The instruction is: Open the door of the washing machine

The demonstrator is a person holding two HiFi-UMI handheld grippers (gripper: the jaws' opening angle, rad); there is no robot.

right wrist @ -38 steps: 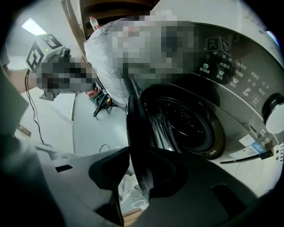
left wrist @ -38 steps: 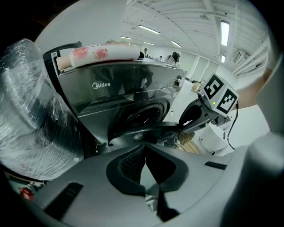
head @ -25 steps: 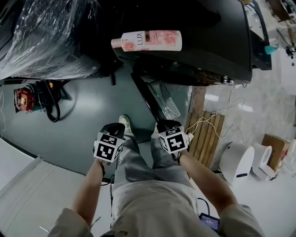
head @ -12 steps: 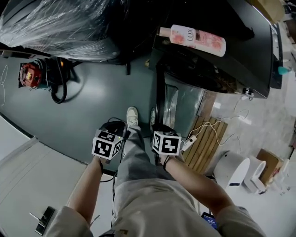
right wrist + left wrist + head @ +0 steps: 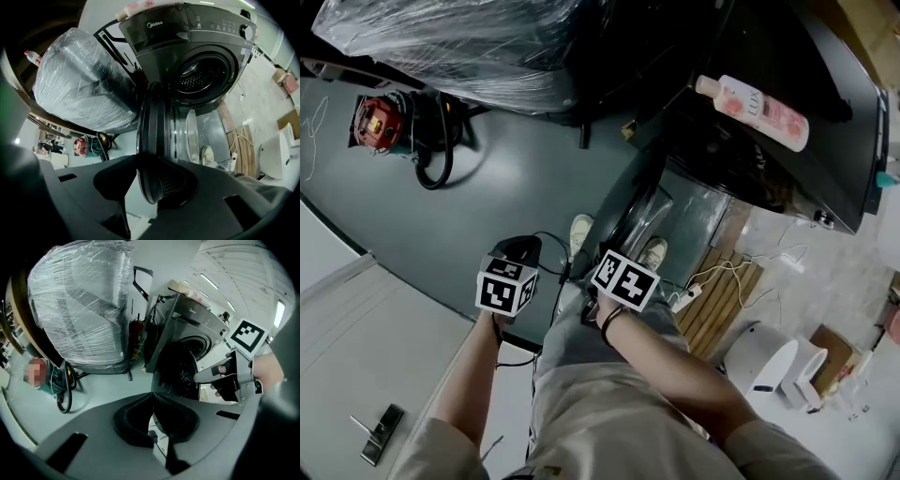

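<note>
My right tongs (image 5: 152, 161) clamp the rim of the washing machine door (image 5: 152, 119), edge-on between them and swung off the drum (image 5: 199, 77), so I follow its hinge arc without twisting, left tongs (image 5: 152, 397) closed, empty.

Grey floor (image 5: 506, 206), washing machine (image 5: 206, 42), wrapped bundle (image 5: 459, 37), wooden slats (image 5: 722, 309)

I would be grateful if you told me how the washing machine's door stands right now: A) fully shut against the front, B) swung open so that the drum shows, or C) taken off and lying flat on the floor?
B: in the right gripper view the door stands swung out, edge-on, from the washing machine, and the drum shows uncovered.
</note>
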